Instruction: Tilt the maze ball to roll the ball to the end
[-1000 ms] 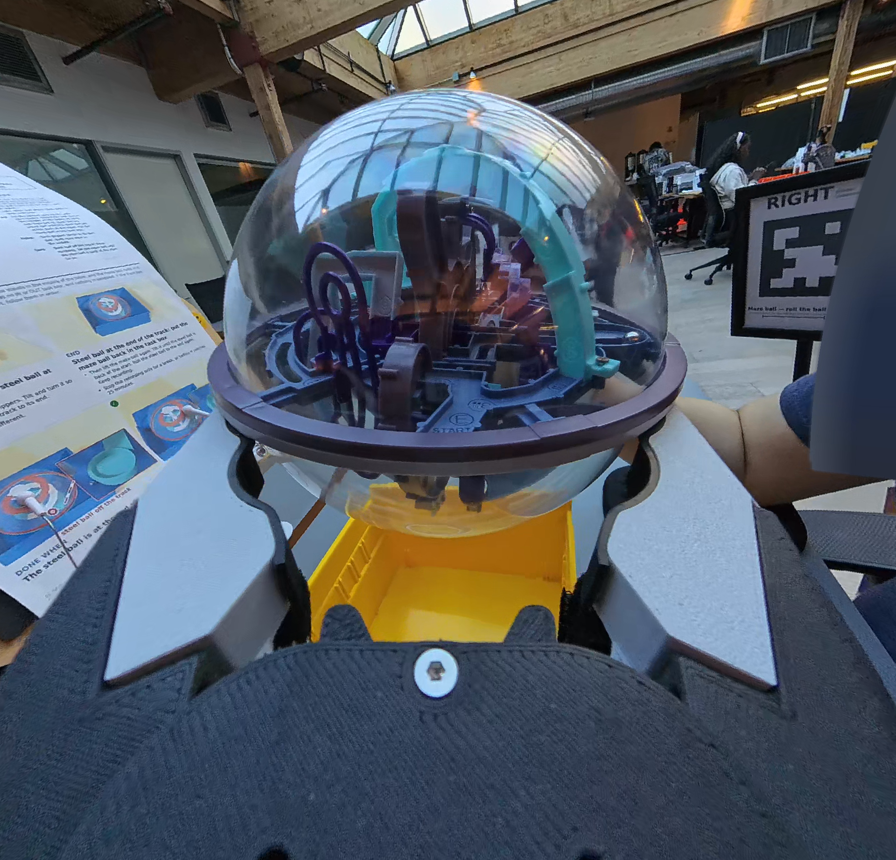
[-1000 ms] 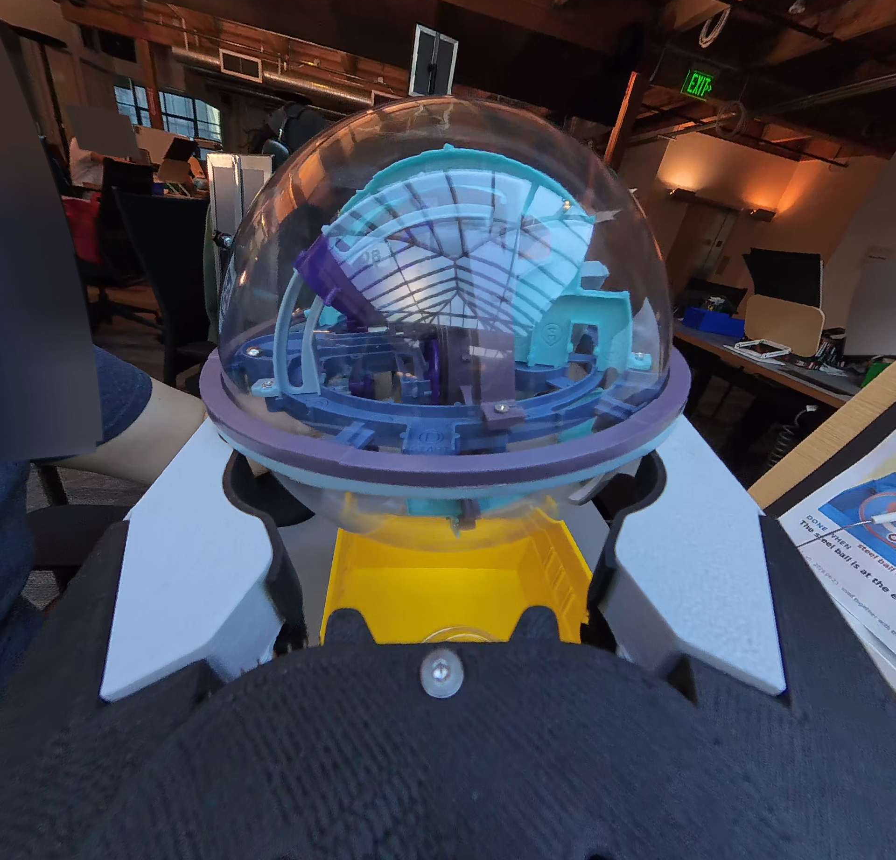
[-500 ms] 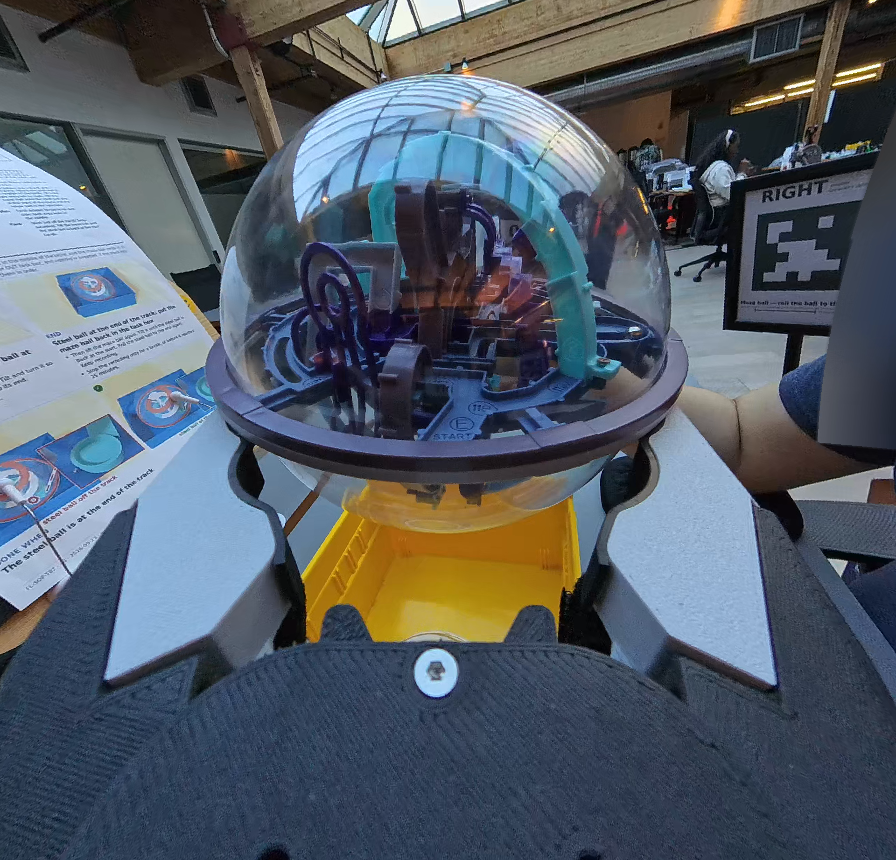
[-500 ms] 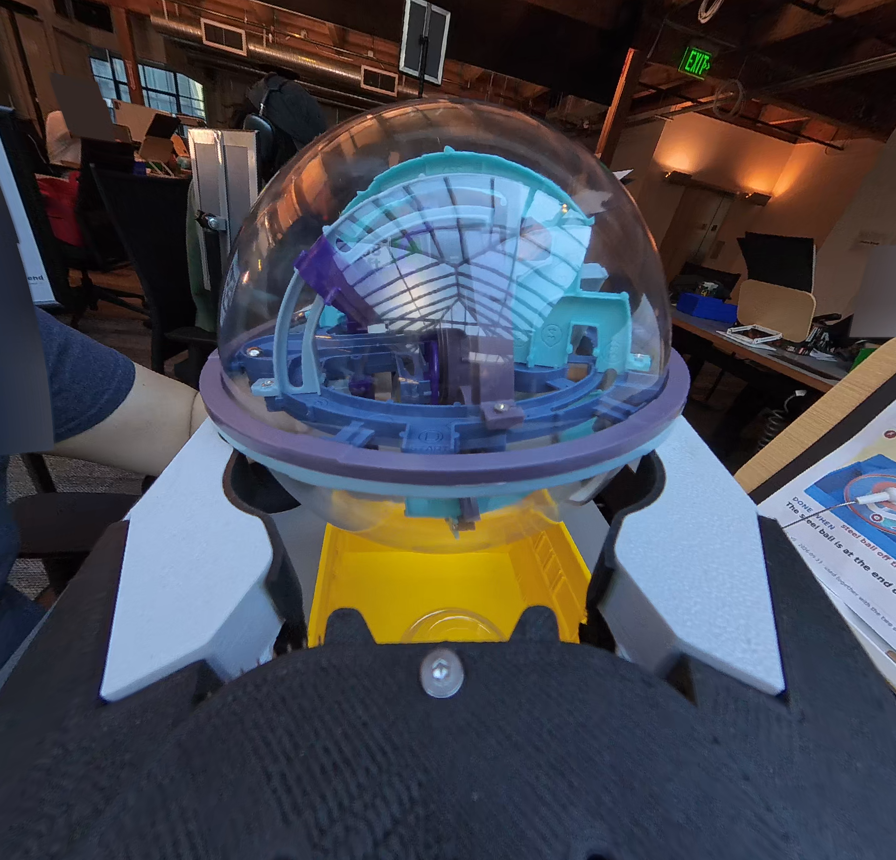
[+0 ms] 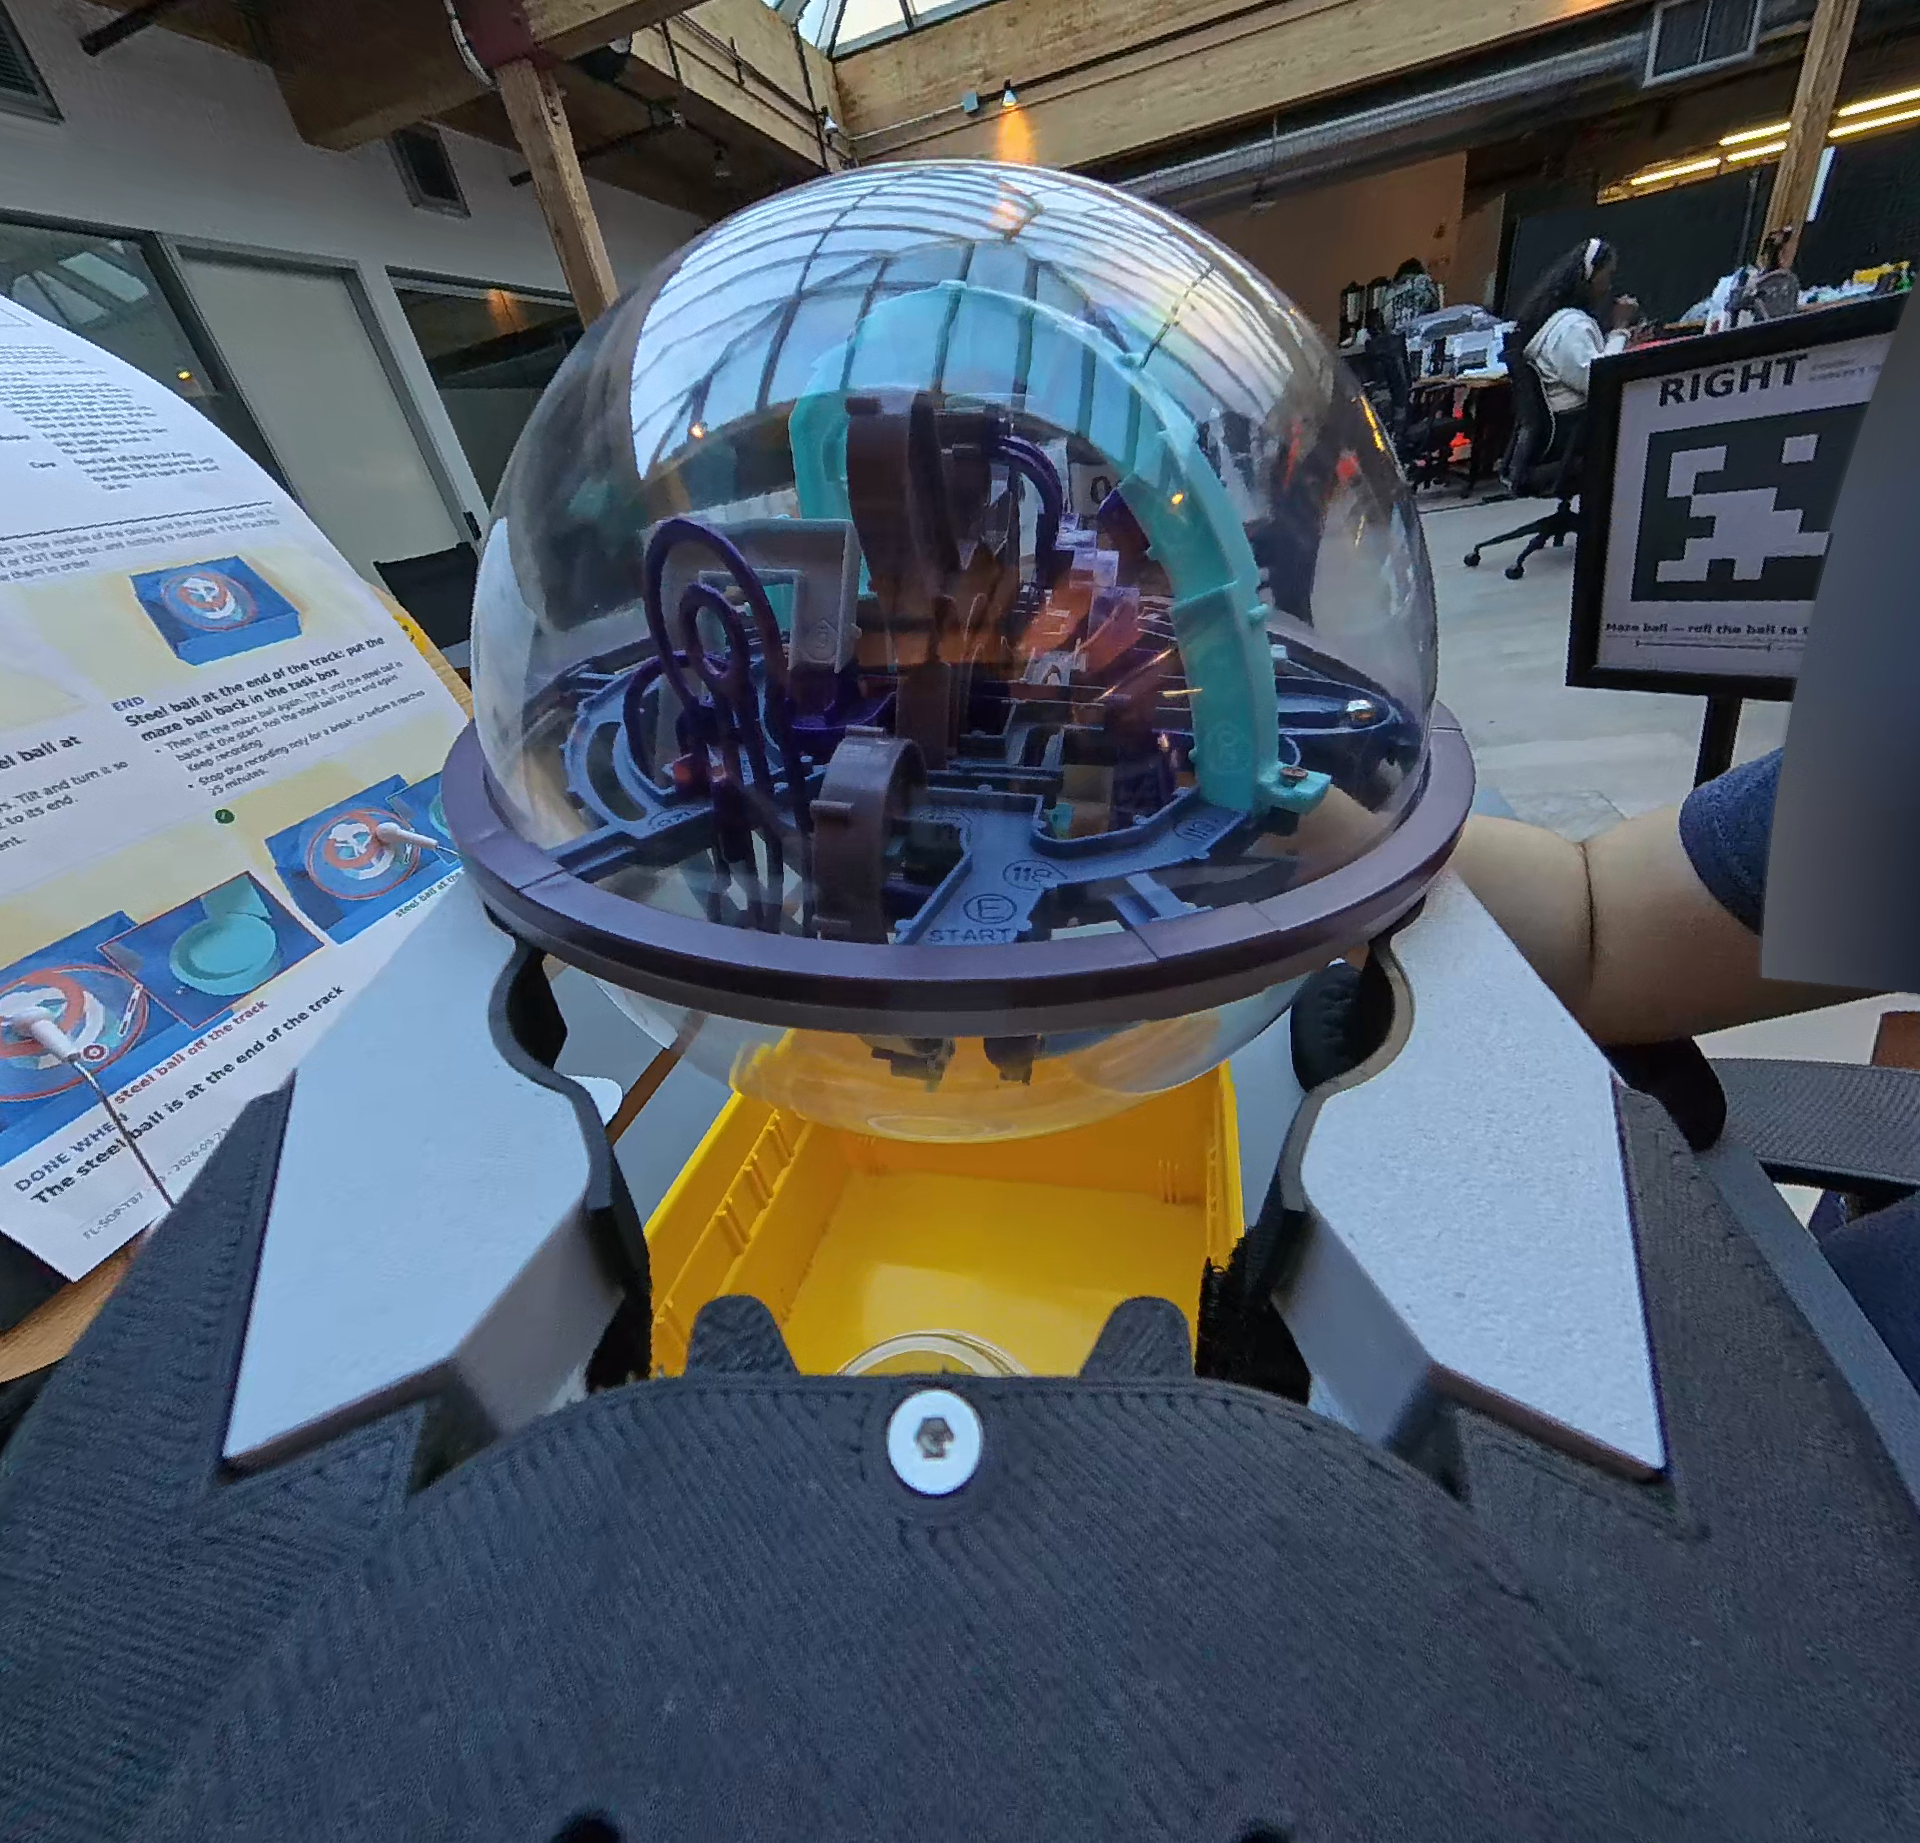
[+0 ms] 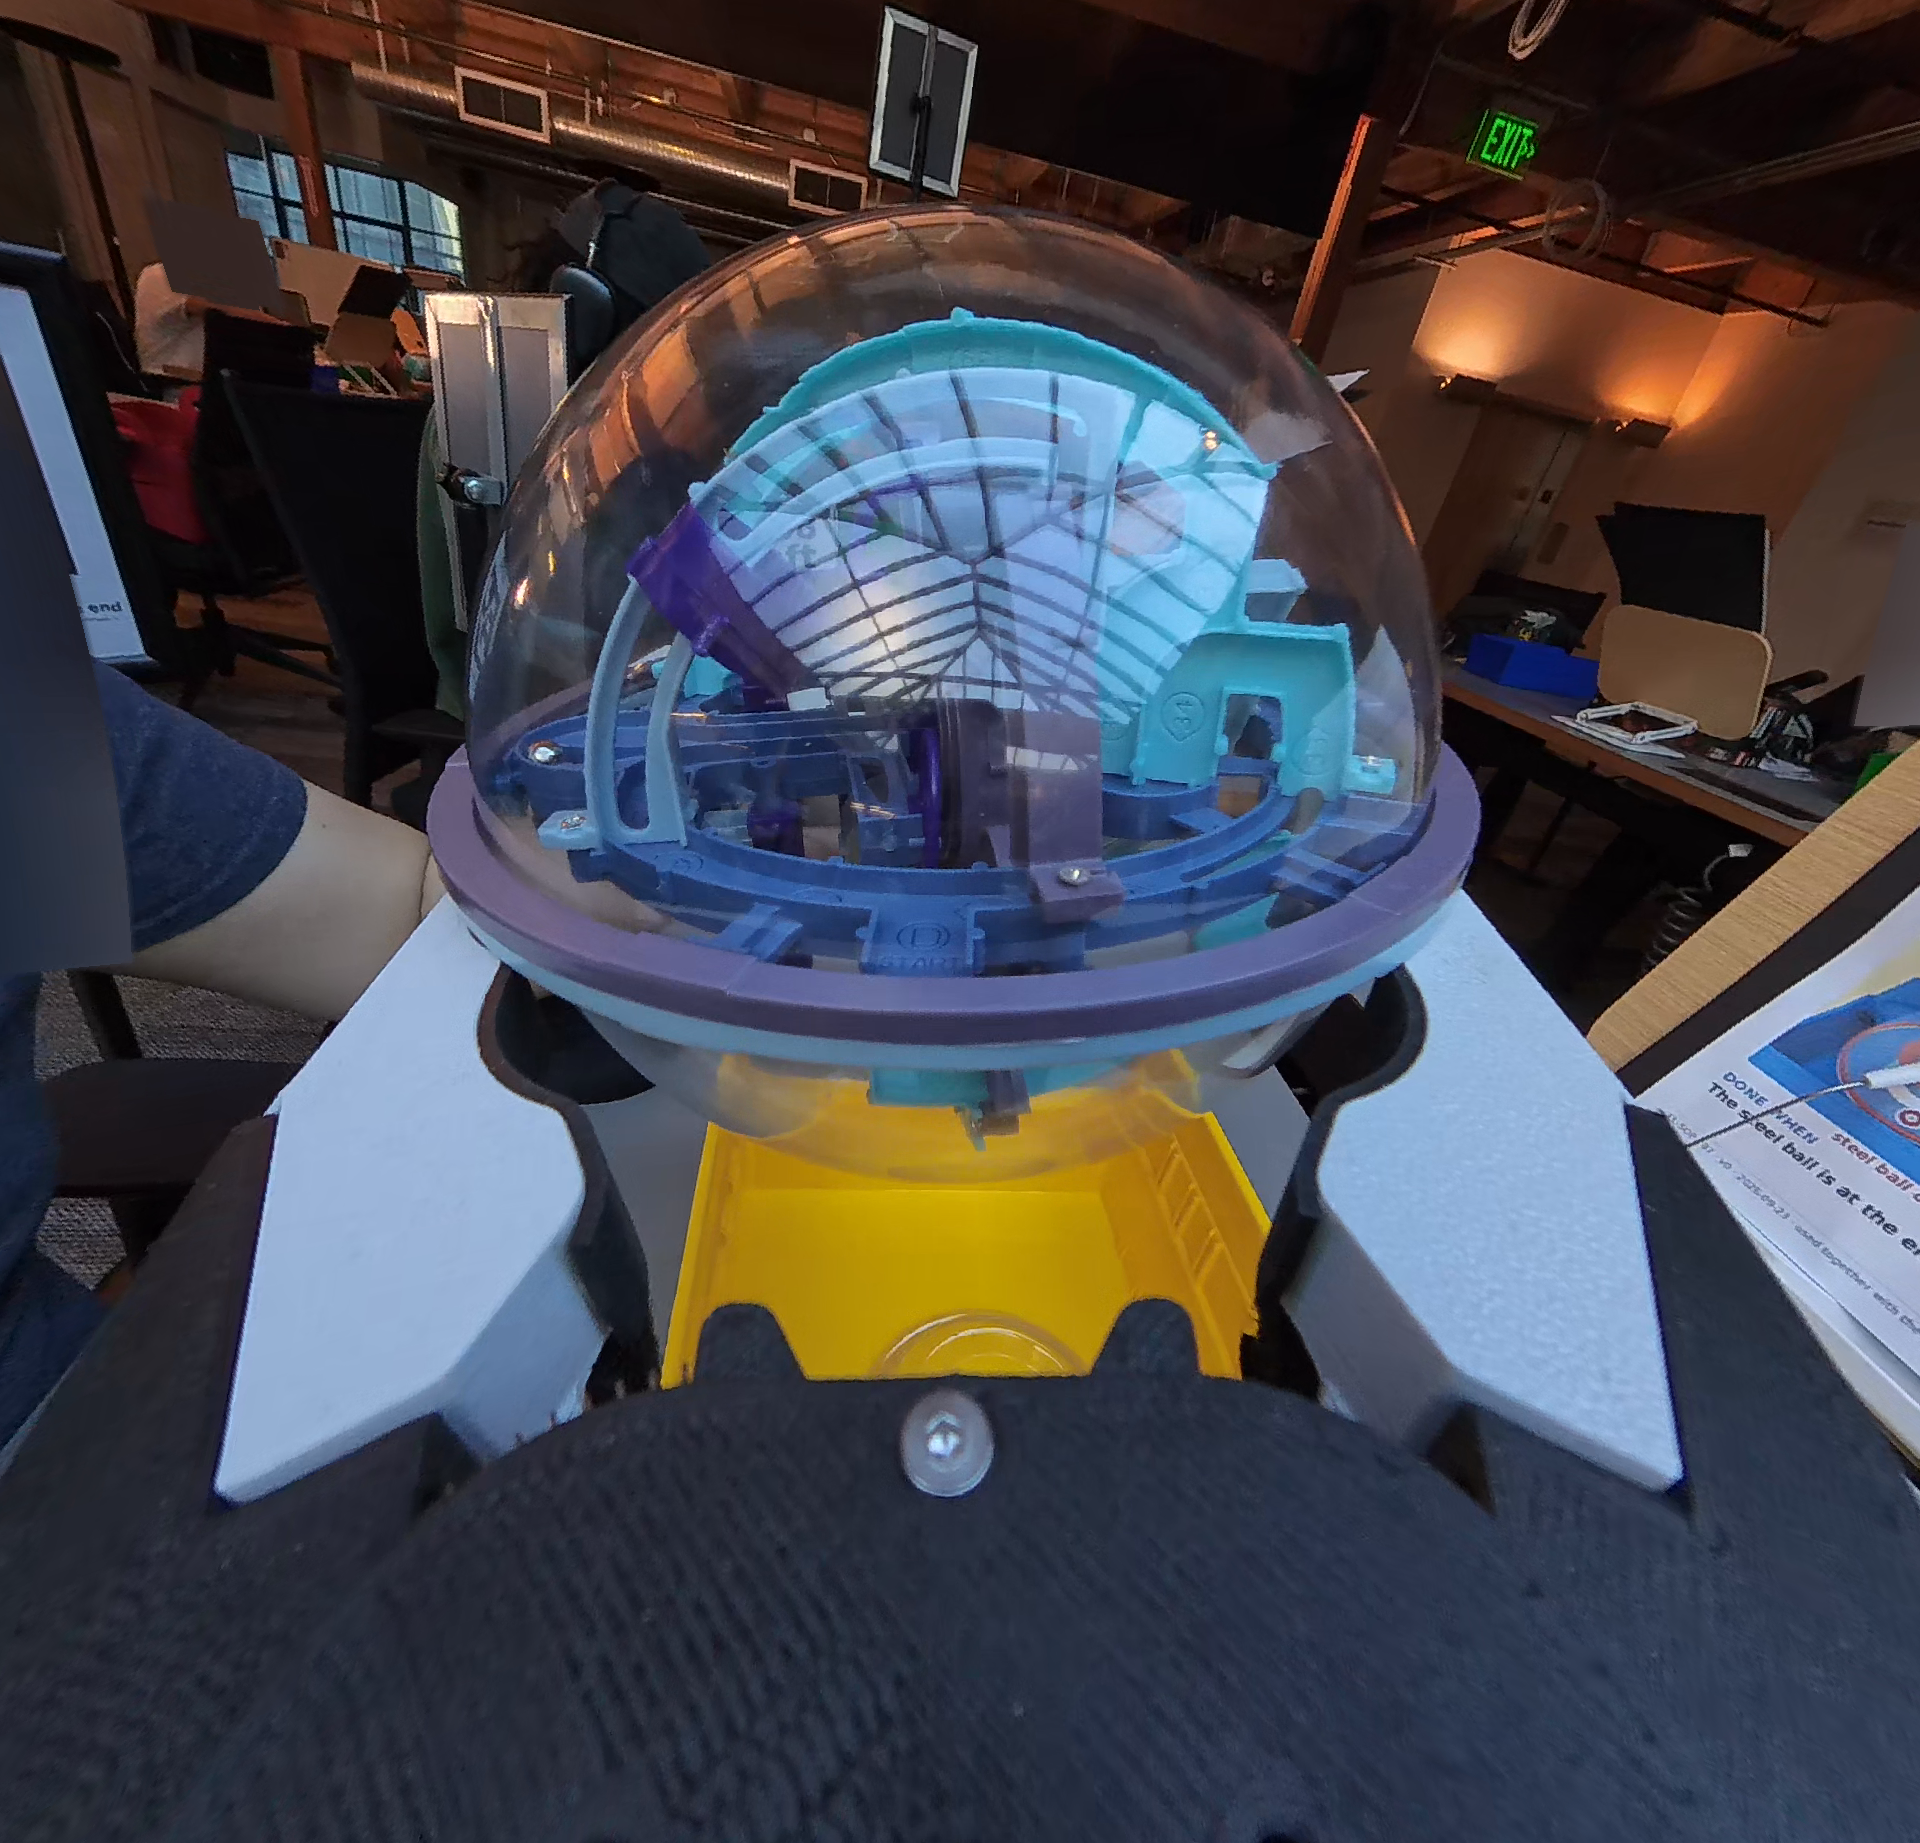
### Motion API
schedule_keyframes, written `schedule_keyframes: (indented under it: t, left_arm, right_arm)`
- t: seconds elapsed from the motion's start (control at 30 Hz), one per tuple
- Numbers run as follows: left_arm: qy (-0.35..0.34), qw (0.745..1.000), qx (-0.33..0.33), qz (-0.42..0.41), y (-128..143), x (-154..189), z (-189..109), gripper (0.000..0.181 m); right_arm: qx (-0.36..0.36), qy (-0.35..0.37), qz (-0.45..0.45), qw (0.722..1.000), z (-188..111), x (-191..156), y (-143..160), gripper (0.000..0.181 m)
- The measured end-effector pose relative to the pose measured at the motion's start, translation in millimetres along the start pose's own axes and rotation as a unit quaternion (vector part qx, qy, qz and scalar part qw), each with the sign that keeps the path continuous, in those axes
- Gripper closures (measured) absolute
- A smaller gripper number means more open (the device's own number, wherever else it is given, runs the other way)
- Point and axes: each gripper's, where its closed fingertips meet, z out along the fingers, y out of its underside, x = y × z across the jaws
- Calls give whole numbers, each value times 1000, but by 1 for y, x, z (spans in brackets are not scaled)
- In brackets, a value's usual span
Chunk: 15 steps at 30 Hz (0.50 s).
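Left wrist view: the left gripper (image 5: 956, 972) grasps the maze ball (image 5: 951, 650), its two grey fingers (image 5: 416, 1149) pressed to either side just below the dark ring at mid-frame. The ball is held in the air, close to level, above an open yellow box (image 5: 966, 1243) at lower centre. A small shiny bead, possibly the steel ball (image 5: 1356, 710), sits on the blue track at the right edge of the dome; this identification is uncertain. An instruction sheet (image 5: 156, 754) fills the left of the frame, a framed sign (image 5: 1735, 515) stands at upper right, and a person's forearm (image 5: 1558, 920) enters from the right. Right wrist view: the right gripper (image 6: 951, 993) likewise clasps the maze ball (image 6: 951, 598) under its ring, from the opposite side, with the yellow box (image 6: 966, 1263) below it. Here several bright spots on the track look like screw heads, and the steel ball cannot be picked out. Assessment: the ball is lifted and secured by both grippers, so the tilting stage is under way; how far the steel ball has gone along the track cannot be judged, and the run to the end appears still to be completed. Only the left view shows the possible steel ball and the sign; only the right view shows the desks (image 6: 1662, 754) at right.
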Motion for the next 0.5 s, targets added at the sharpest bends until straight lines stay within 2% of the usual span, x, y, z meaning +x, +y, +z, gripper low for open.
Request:
schedule_keyframes:
  t: [0.5]
  left_arm:
    - [2, 1000, 8, -16, -6, 3, -2, 29]
  right_arm:
    - [2, -1, 15, 1000, 0, -3, -5, 24]
